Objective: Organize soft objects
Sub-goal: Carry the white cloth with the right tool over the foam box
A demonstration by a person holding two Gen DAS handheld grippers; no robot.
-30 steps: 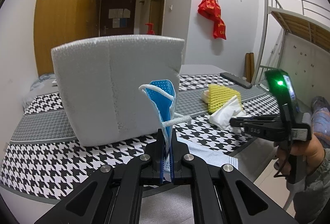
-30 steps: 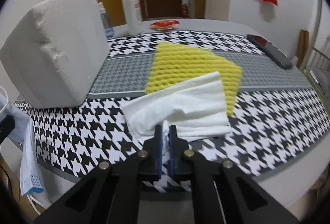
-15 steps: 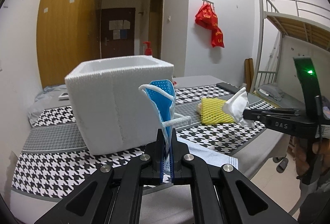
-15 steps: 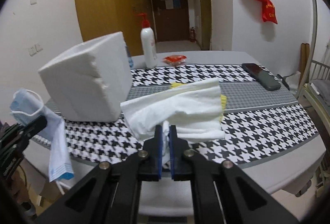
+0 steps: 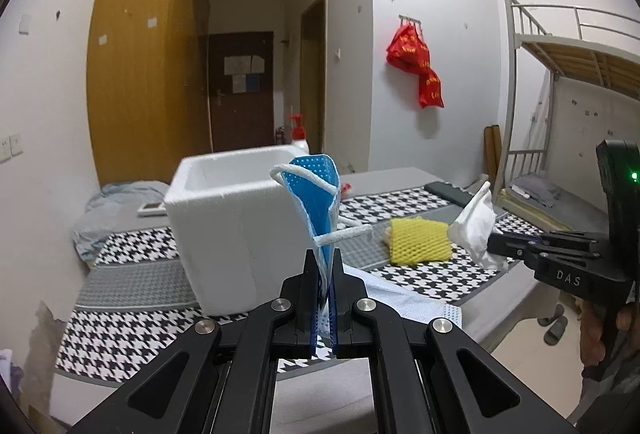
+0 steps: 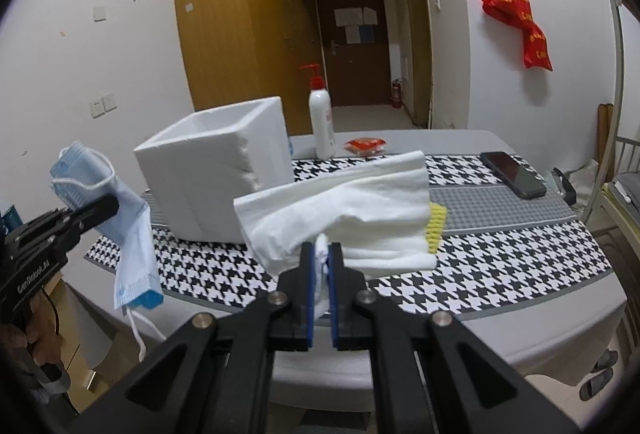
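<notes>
A: Why are both items held up off the worktop (image 6: 520, 254)?
B: Probably to carry them to the foam box (image 6: 216, 174), left of centre in the right wrist view. It stands open-topped; I can't see its floor from here.
A: And the grips?
B: The right gripper (image 6: 322, 270) pinches a white tissue (image 6: 344, 210), bottom centre. The left gripper (image 5: 326, 282) pinches a blue face mask (image 5: 316, 202). The yellow foam net (image 5: 418, 240) lies on the worktop, right of the box.
</notes>
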